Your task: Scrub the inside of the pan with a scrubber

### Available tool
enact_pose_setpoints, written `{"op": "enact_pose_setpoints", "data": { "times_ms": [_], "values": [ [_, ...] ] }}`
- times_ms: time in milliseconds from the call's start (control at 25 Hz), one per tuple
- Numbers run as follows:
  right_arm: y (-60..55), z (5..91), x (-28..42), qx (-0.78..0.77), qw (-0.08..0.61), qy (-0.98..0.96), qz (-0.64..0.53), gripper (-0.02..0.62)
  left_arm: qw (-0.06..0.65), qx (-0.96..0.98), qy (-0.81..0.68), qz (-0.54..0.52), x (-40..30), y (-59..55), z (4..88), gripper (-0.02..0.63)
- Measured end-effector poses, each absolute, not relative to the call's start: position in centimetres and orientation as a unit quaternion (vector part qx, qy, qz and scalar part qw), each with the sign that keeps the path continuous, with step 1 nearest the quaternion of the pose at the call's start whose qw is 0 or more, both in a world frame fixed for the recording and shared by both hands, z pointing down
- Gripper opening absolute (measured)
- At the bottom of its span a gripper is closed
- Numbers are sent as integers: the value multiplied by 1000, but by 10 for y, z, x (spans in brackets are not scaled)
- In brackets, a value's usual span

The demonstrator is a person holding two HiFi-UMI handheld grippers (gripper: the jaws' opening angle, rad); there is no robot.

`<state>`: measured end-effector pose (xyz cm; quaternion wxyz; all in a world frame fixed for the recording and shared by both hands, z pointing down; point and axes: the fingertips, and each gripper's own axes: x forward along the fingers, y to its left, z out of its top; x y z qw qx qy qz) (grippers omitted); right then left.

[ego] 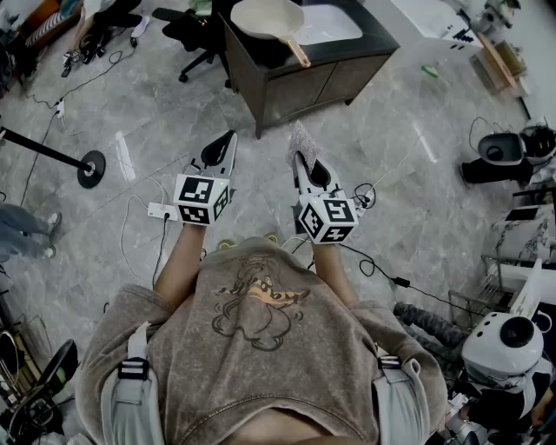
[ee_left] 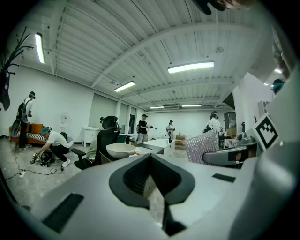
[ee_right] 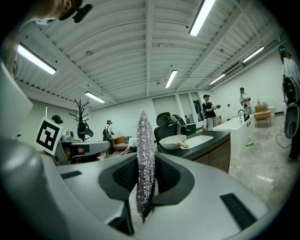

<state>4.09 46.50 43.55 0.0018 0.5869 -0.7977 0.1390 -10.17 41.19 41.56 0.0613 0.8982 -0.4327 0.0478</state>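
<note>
Jaws of the right gripper point(ego: 301, 161) are clamped on a silvery scrubber point(ee_right: 144, 154), which stands upright and edge-on between them, its top rising past the tips. The left gripper point(ee_left: 150, 161) is fully closed with nothing in it. Both are held side by side, apart, over the floor point(ego: 417, 209). Well ahead of them, the cream pan point(ego: 265, 19) sits at the left end of the dark worktop point(ego: 369, 42), beside the white sink point(ego: 334, 24), its wooden handle point(ego: 298, 52) pointing toward the near edge.
</note>
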Motion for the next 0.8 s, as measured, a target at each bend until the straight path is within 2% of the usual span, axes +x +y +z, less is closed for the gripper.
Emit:
{"op": "enact_pose_setpoints", "data": {
  "times_ms": [800],
  "values": [
    [445, 464, 77, 567, -2, -807, 163, 78, 61, 891, -447, 57, -72, 385, 438, 17]
  ]
}}
